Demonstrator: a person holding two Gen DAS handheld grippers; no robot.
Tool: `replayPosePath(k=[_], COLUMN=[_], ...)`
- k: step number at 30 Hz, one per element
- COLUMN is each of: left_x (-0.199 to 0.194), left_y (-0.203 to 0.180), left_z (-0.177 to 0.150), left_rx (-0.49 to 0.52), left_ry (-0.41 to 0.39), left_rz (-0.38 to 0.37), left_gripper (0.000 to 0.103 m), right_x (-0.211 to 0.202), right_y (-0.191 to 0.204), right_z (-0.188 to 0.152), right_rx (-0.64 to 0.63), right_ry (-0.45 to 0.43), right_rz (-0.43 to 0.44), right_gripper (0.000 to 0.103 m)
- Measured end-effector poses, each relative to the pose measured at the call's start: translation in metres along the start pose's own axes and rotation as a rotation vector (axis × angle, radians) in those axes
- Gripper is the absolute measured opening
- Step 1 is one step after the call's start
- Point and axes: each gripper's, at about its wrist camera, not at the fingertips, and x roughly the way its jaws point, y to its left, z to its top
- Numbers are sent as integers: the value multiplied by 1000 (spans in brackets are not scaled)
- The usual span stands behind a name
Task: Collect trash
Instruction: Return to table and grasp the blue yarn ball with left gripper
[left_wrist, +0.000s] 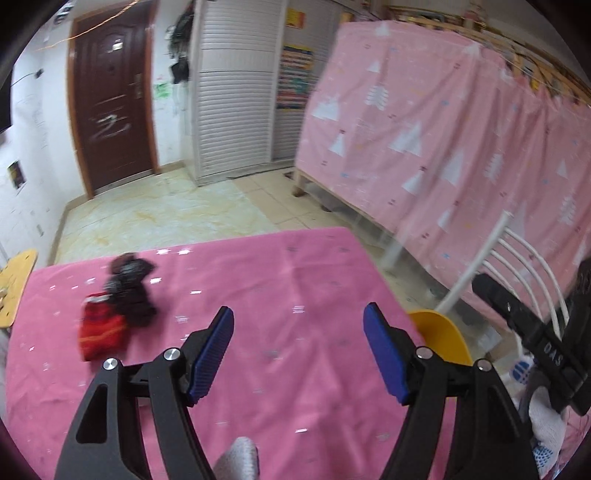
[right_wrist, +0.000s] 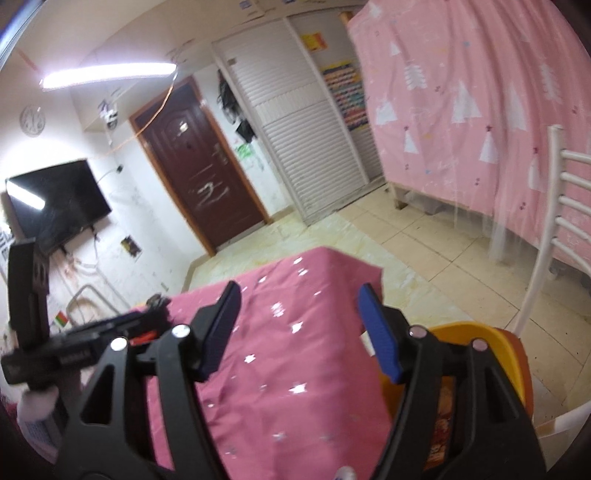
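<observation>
The left gripper (left_wrist: 298, 354) hangs over a table spread with a pink star-print cloth (left_wrist: 258, 295), its blue pads (left_wrist: 212, 354) standing well apart with nothing but cloth showing between them. In the left wrist view, the trash sits at the left of the frame on that cloth: a crumpled red wrapper (left_wrist: 99, 332) touching a dark, blurred wad (left_wrist: 131, 291) just above it, both well clear of the pads.

The right gripper (right_wrist: 301, 332), seen from its own camera, likewise has its jaws spread and empty, poised over the table's right edge. Just beside and below its right finger, at the lower right of that frame, is a yellow-orange bin (right_wrist: 480, 347) holding what appears to be a printed packet, too blurred to identify. The same bin shows as a yellow rim (left_wrist: 441, 332) past the table edge in the left wrist view.

A white metal chair (right_wrist: 554, 229) stands at the right. Behind it hangs a pink curtain with white triangles (left_wrist: 424, 122). A dark brown door (left_wrist: 110, 103), white louvred wardrobe doors (left_wrist: 236, 96) and tiled floor (left_wrist: 155, 218) fill the background; a wall-mounted television (right_wrist: 55, 203) occupies the left of the right wrist view.
</observation>
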Motion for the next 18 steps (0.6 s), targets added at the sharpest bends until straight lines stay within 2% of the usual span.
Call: replayPosePath(k=[6, 8, 18], left_x=[-13, -16, -23], left_y=[54, 67, 120], left_z=[-4, -7, -24], left_rx=[-70, -83, -137], left_ry=[-14, -16, 2], left_rz=[56, 72, 134], left_gripper=[65, 65, 65], right_x=[22, 30, 53], right_y=[37, 50, 88], right_z=[-10, -14, -22], right_rx=[-69, -94, -170], right_ry=[69, 93, 154], right_rz=[49, 62, 104], right_gripper=[66, 69, 70])
